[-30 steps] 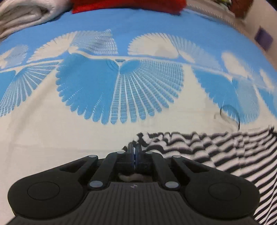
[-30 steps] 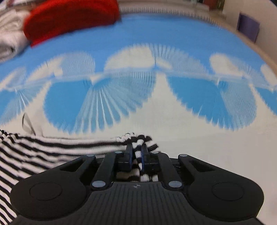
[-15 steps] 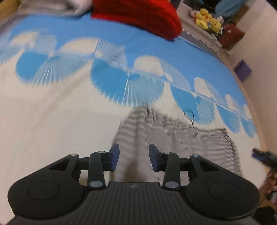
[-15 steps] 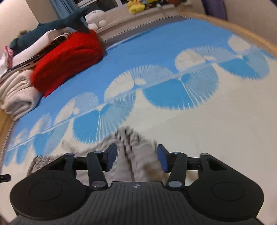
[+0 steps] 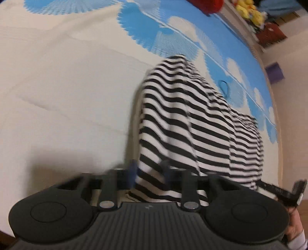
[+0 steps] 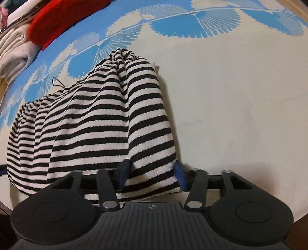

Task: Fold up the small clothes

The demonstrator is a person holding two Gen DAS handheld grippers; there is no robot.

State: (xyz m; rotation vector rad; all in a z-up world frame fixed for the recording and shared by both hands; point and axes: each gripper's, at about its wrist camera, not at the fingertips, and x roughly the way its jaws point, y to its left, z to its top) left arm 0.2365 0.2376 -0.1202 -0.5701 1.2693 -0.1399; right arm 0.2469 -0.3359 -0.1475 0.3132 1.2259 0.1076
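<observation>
A black-and-white striped garment (image 5: 192, 123) lies folded over in a rumpled heap on the blue-and-cream bedspread (image 5: 67, 86). My left gripper (image 5: 149, 174) is open, its jaws on either side of the garment's near left edge, with cloth between them. The garment also shows in the right wrist view (image 6: 100, 119). My right gripper (image 6: 152, 174) is open over the garment's near right corner, cloth lying between its blue pads. The right gripper's tip shows at the lower right edge of the left wrist view (image 5: 288, 192).
A red knitted item (image 6: 63, 21) and folded whitish blankets (image 6: 13, 50) lie at the far left of the bed. A thin black hair tie (image 6: 57, 81) lies beyond the garment. Yellow plush toys (image 5: 250, 9) sit on a ledge past the bed edge.
Both grippers let go of the garment's far edge, opened, and drew back to its near edge. The garment now lies folded over itself on the bed.
</observation>
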